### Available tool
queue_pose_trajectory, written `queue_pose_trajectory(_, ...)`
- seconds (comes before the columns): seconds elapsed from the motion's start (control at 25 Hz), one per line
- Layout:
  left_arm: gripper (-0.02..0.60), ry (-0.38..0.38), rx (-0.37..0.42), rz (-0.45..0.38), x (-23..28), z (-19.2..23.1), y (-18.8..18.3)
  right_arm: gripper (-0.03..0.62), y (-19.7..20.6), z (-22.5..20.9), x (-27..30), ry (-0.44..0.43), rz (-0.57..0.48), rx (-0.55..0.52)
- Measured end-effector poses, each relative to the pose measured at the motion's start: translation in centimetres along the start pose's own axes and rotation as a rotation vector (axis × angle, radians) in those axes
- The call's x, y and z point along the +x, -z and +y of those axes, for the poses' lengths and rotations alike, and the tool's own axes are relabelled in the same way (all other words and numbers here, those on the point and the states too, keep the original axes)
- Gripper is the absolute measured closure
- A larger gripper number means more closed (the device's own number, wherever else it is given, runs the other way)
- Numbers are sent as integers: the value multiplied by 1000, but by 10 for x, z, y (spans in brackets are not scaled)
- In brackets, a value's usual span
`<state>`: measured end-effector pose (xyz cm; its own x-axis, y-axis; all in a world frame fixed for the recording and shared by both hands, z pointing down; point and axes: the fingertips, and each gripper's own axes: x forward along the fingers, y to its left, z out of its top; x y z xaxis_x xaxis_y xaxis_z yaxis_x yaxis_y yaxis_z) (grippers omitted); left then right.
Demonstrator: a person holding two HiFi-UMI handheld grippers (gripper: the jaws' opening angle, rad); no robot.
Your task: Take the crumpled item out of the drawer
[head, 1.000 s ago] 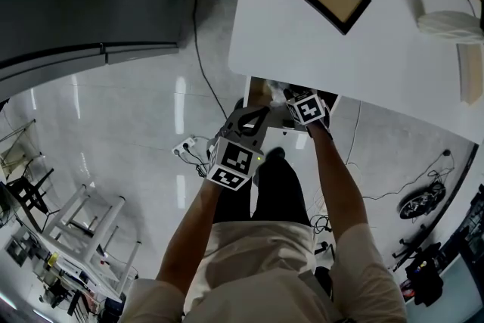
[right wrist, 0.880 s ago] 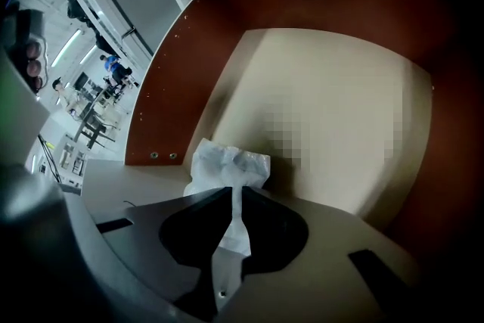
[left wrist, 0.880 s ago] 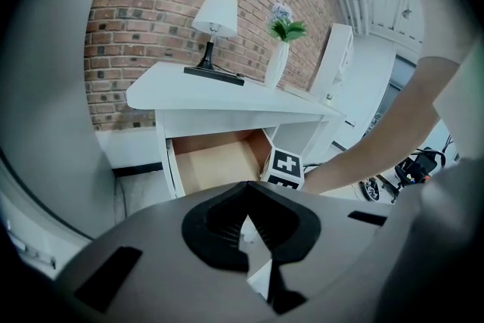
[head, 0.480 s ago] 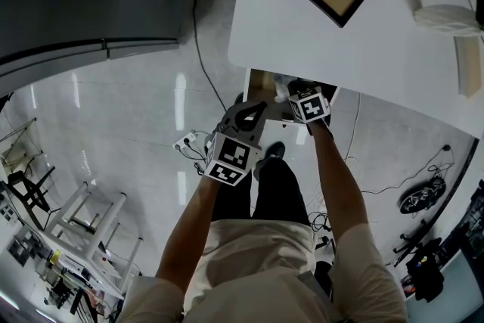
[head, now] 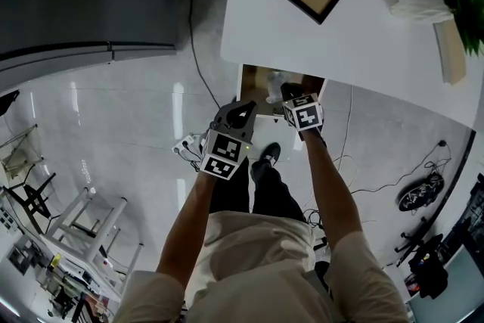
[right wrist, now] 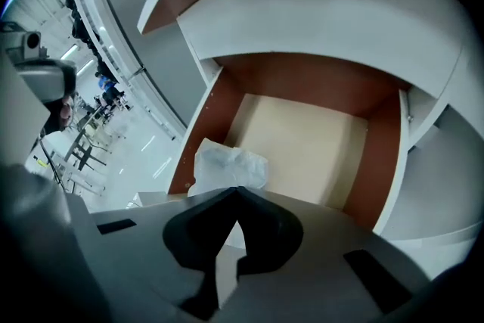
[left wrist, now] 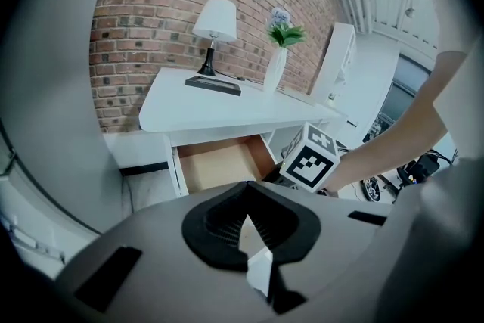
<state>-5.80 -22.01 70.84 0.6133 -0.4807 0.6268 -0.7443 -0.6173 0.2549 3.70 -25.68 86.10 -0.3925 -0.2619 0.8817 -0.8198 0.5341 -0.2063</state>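
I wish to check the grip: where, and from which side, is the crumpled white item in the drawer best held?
Grip the crumpled item by its near raised fold, from above through the open top of the drawer. It is a loose, puffed wad by the left wall, so a fold pinches easily. The right gripper is shut on it there.

The crumpled paper item (right wrist: 227,166) is white with greyish folds; the wooden drawer (right wrist: 302,79) has reddish-brown walls and a pale beige base. The flat worktop (head: 355,41) is white, the brick wall (left wrist: 144,19) red-brown with pale mortar lines, the glossy floor (head: 121,132) light grey.
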Motion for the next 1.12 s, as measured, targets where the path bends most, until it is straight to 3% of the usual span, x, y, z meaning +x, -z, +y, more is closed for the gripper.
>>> queue_pose_trajectory(0.64, 566, -36, -3, -49, -51, -40, -38, 569, -50, 50, -124, 6, -236, 27)
queue_pose_trajectory(1.12, 566, -91, -41, -85, -99, -104, -52, 569, -17, 90, -236, -6, -367, 78)
